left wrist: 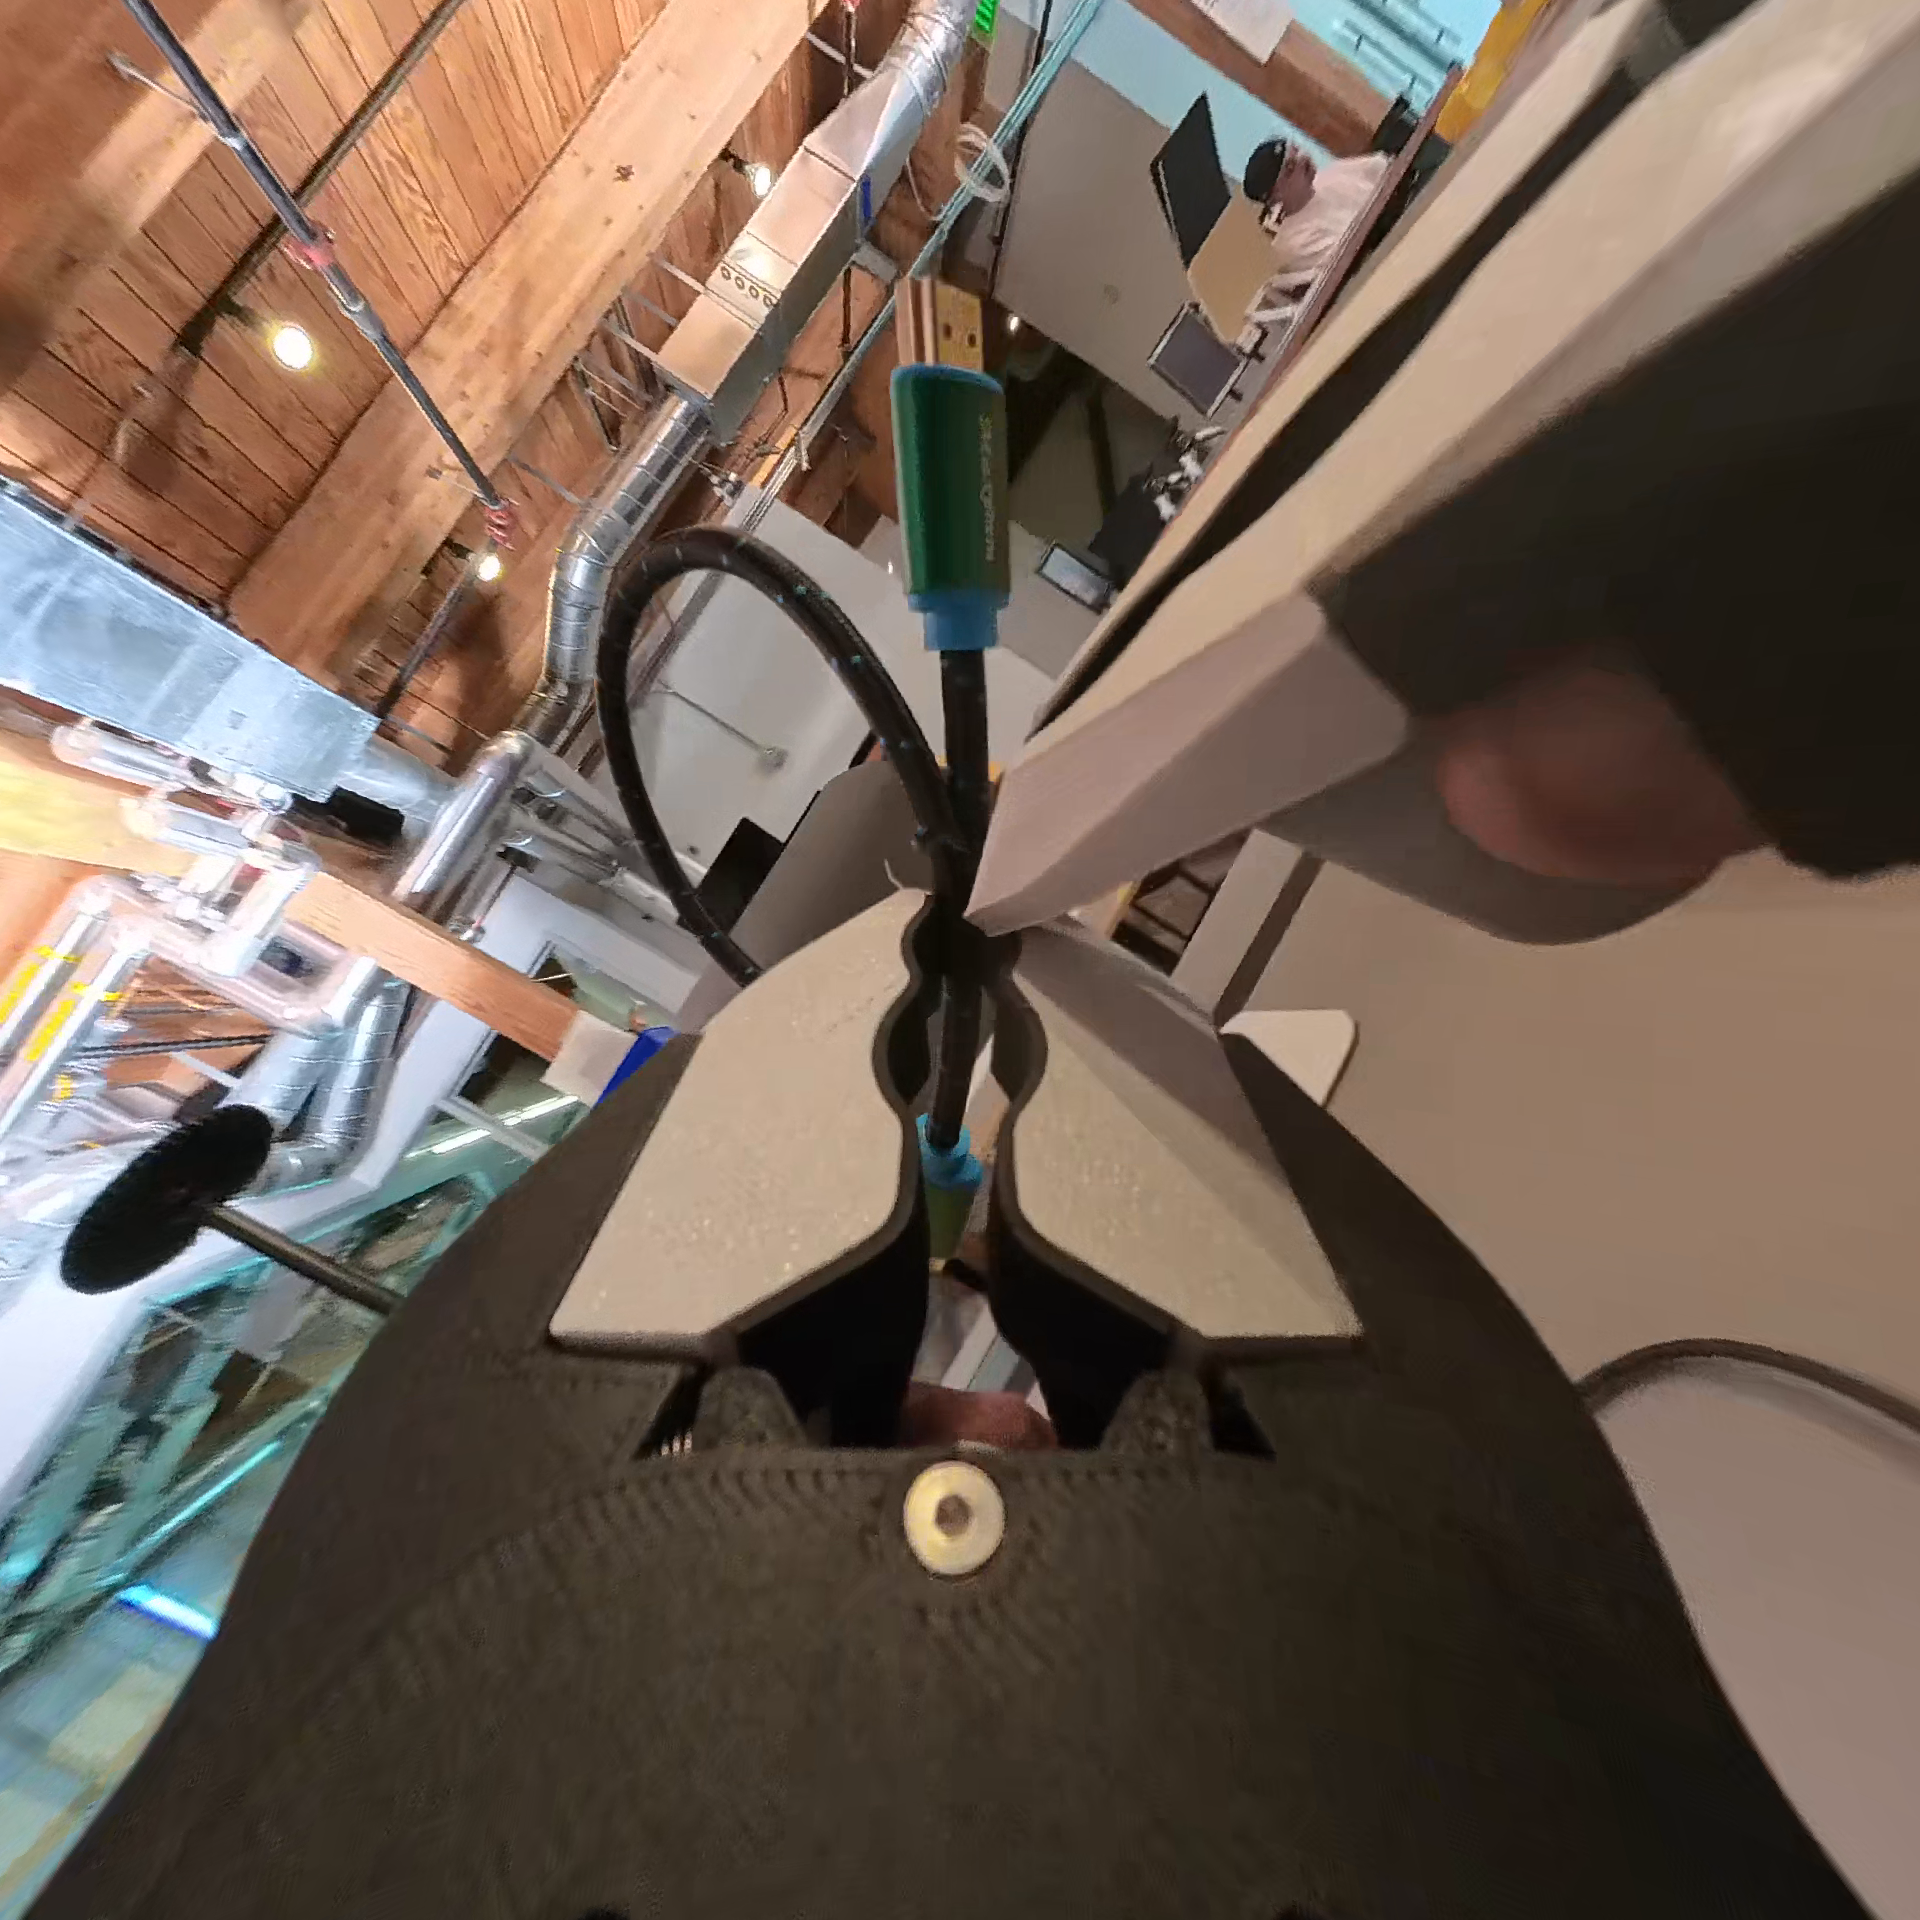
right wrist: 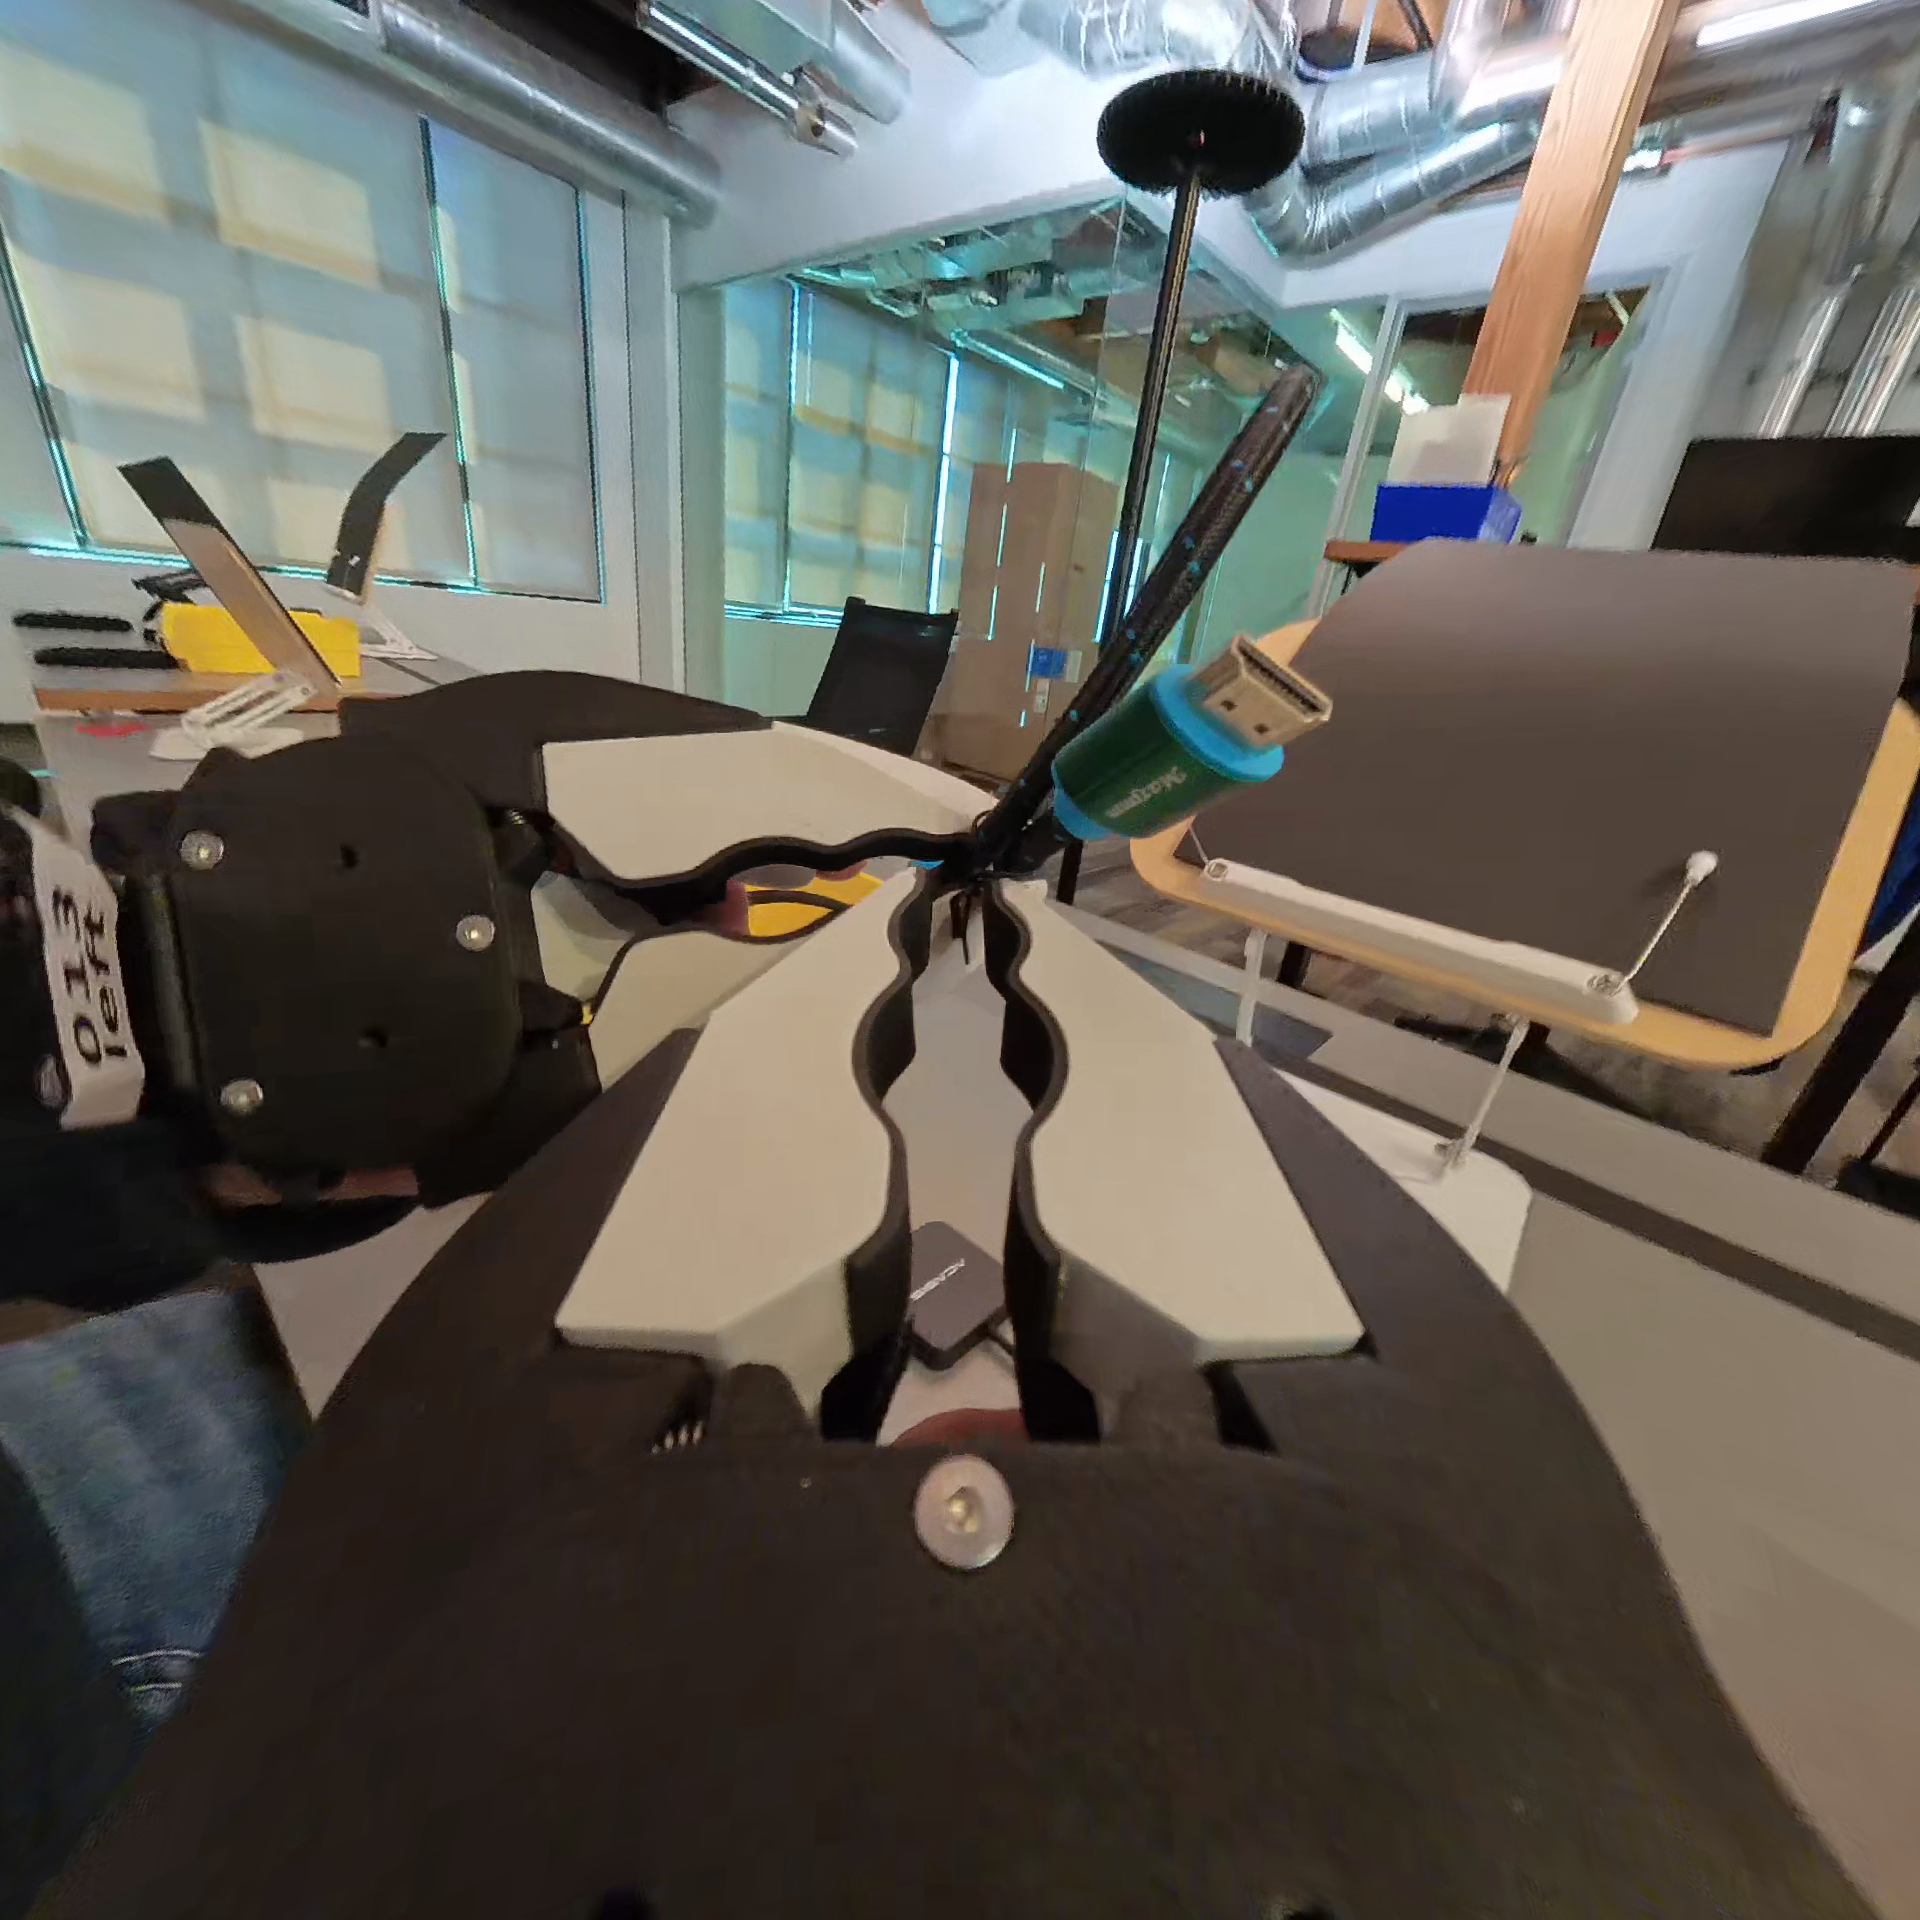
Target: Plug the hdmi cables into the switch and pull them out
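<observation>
The black braided HDMI cable (left wrist: 961, 748), coiled with a tie, is lifted off the table, its green-and-blue plug (right wrist: 1169, 764) with gold connector pointing far and right, free for aiming. The left gripper (left wrist: 951, 940) pinches the cable near-closed. The right gripper (right wrist: 954, 894) nips the tie at the coil's crossing. The small grey switch box (right wrist: 951, 1299) lies near, below, unplugged.
</observation>
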Tool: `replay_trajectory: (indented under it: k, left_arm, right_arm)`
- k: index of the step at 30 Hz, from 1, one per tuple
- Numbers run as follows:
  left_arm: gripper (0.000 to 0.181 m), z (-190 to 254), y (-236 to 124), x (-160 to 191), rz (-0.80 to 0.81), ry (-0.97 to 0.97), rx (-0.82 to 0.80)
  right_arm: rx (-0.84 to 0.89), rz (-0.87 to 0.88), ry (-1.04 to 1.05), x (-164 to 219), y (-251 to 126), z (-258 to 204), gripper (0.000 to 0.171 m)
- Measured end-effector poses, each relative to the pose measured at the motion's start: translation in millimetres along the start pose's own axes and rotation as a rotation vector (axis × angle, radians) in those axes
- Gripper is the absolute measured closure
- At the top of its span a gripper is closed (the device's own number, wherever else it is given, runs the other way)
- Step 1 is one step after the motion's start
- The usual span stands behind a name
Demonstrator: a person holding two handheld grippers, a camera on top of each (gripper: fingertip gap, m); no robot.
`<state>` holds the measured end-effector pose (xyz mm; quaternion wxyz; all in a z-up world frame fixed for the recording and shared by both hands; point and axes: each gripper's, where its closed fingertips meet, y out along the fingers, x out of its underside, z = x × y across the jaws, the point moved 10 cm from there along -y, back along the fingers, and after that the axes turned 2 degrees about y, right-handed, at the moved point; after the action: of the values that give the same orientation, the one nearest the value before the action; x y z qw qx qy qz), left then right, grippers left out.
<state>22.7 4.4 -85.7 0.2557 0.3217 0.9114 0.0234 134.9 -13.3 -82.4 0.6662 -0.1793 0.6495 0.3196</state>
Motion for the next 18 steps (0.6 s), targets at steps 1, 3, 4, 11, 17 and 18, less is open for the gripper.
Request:
replay_trajectory:
  k: [1,3,4,11,17,18]
  left_arm:
    - [0.176,1.5,0.6,0.1,-0.012,0.027,-0.007]
    - [0.176,4.6,0.5,0.4,-0.016,0.090,-0.031]
    - [0.176,6.0,0.6,0.9,-0.018,0.118,-0.039]
    - [0.176,10.6,2.2,3.7,-0.035,0.179,-0.037]
    - [0.175,2.5,0.8,0.8,0.005,0.023,-0.001]
    - [0.175,0.9,0.4,0.2,0.019,-0.036,0.015]
  right_arm:
    - [-0.001,-0.007,0.026,0.9,0.6,1.1,0.164]
    - [-0.014,-0.010,0.100,3.2,1.3,3.7,0.165]
    - [-0.026,-0.007,0.147,4.6,1.4,5.5,0.167]
    - [-0.075,0.009,0.236,11.6,-0.7,12.3,0.171]
    - [-0.328,0.152,0.568,15.1,-2.2,26.9,0.171]
    - [-0.409,0.201,0.685,17.6,-1.4,29.2,0.171]
